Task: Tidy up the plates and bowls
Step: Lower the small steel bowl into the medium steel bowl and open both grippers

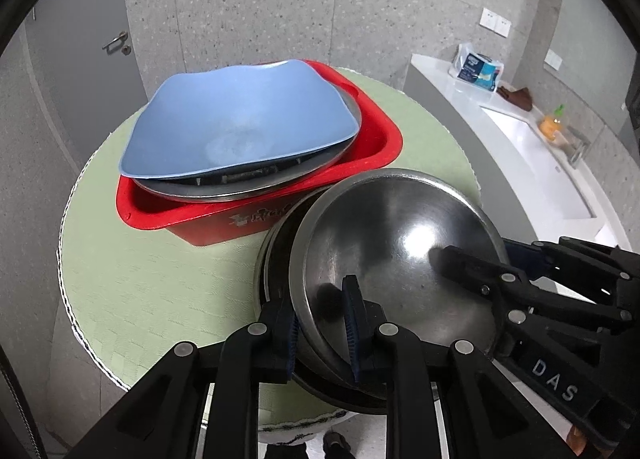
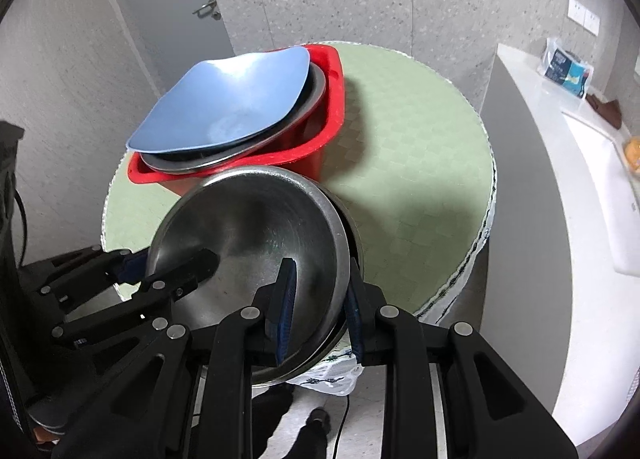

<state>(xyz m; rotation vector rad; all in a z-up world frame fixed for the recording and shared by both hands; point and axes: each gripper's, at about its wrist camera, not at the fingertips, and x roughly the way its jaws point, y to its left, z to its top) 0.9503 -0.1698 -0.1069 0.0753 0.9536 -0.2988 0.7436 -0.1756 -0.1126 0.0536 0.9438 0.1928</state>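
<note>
Steel bowl point(image 1: 396, 259) sits pinched at its rim between both your tongs, left tongs point(image 1: 322, 335) and right tongs point(image 2: 316, 311); red bin point(image 1: 360, 155) lies straight ahead.

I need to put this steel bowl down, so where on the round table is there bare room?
Bare green tablecloth lies right of the red plastic basin, out to the table edge. A smaller patch lies left of the steel bowl. The basin is crowded: a blue square plate on metal dishes.
</note>
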